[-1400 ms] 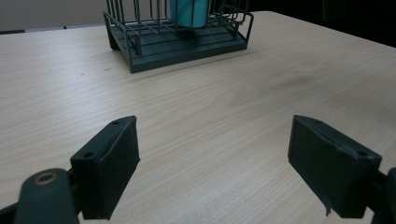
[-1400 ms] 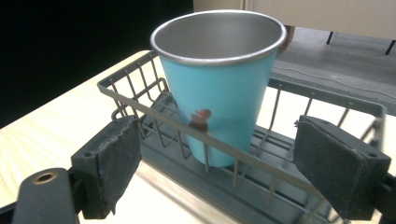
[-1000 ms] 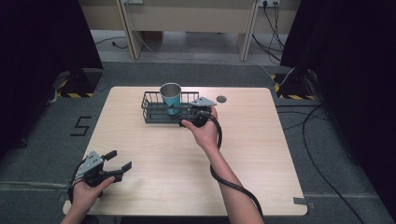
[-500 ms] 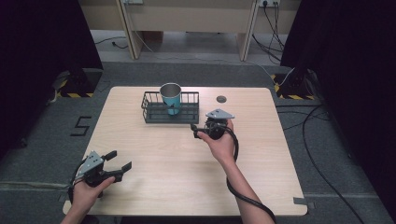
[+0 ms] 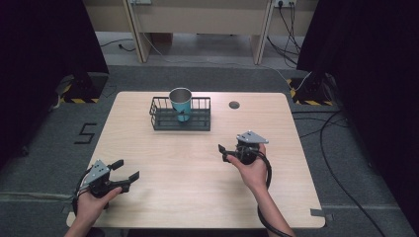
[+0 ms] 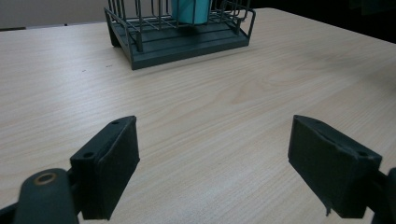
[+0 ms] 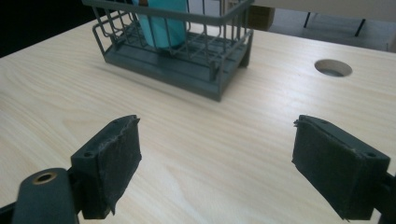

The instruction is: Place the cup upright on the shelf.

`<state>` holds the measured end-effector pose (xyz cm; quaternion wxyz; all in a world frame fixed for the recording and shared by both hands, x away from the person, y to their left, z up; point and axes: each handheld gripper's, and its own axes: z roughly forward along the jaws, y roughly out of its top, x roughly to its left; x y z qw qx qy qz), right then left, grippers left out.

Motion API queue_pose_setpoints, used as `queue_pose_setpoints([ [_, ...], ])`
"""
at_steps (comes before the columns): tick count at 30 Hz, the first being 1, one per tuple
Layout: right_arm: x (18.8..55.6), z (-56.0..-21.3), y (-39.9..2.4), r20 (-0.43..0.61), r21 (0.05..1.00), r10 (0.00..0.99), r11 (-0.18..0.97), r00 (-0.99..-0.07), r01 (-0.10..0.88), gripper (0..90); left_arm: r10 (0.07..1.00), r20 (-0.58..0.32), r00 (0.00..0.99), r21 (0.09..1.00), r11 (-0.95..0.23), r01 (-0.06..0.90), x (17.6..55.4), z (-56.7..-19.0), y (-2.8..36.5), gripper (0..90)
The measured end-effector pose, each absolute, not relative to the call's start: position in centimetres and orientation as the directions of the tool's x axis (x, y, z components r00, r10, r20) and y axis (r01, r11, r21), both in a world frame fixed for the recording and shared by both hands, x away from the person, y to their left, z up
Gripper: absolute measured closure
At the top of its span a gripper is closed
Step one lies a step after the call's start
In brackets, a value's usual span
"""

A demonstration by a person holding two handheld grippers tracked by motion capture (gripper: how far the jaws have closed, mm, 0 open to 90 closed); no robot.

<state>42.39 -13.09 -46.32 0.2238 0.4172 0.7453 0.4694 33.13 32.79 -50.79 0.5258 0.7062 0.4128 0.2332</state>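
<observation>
Cup and its carrier sat toward the far side of the wooden table, the largest thing in sight, a pale slab with a round cable hole near its far edge, right of the carrier. That carrier was a dark wire basket, and the teal cup with a metal rim stood upright inside it, about midway along. Nearer the person, the right gripper hovered over the table right of centre, well apart from the basket, jaws spread wide and holding nothing. The left gripper rested near the near-left corner, its jaws likewise parted and empty, pointing across the bare wood toward the basket.
</observation>
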Motion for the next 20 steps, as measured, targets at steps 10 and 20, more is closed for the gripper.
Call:
queue_pose_setpoints([
  [10, 39.1, -48.3, -15.8, 0.066, 0.897, 0.847, 0.182, -0.528, 0.403, 16.0, 0.830, -0.103, 0.548, 0.933, -0.109, 0.342, 33.2, -50.9, 32.8, 15.7],
  [20, 37.1, -49.4, -17.1, 0.086, 0.900, 0.856, 0.153, -0.510, 0.409, 18.9, 0.830, -0.099, 0.549, 0.933, -0.113, 0.340, 33.2, -50.9, 32.8, 15.6],
])
